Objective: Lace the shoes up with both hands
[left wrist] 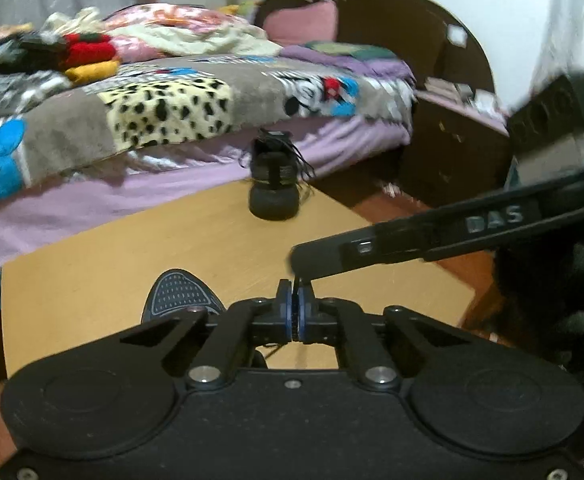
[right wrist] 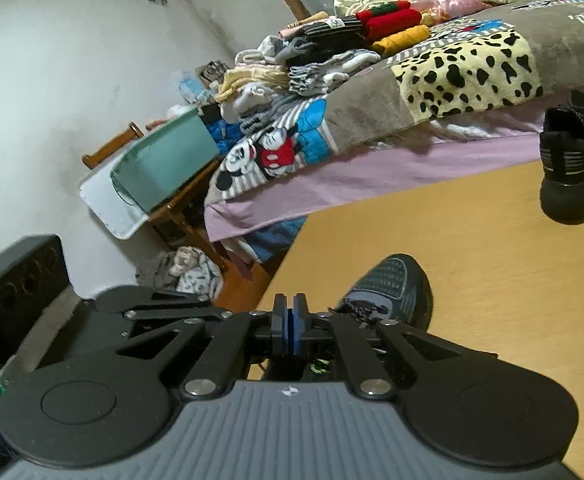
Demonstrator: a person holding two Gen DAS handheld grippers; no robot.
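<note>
A bed [left wrist: 195, 120] with a patchwork cartoon-and-leopard blanket [right wrist: 468, 68] and heaps of folded socks and clothes [right wrist: 332, 52] fills the far side of the room, right against the wooden bench [left wrist: 171, 240]. A teal box [right wrist: 167, 160] sits on a wooden chair [right wrist: 187, 208] near the bed's foot. On the bench, one black sneaker [left wrist: 273, 176] stands at the far edge, loose laces trailing. The nearer sneaker [right wrist: 392, 292] lies just under both tools, its mesh toe pointing away. The right gripper [left wrist: 298, 262] reaches in from the right, its tip almost touching the left gripper [left wrist: 295, 308]. Both have their blue pads pressed together; the left seems to pinch a thin black lace [left wrist: 296, 280], though blur makes that uncertain.
</note>
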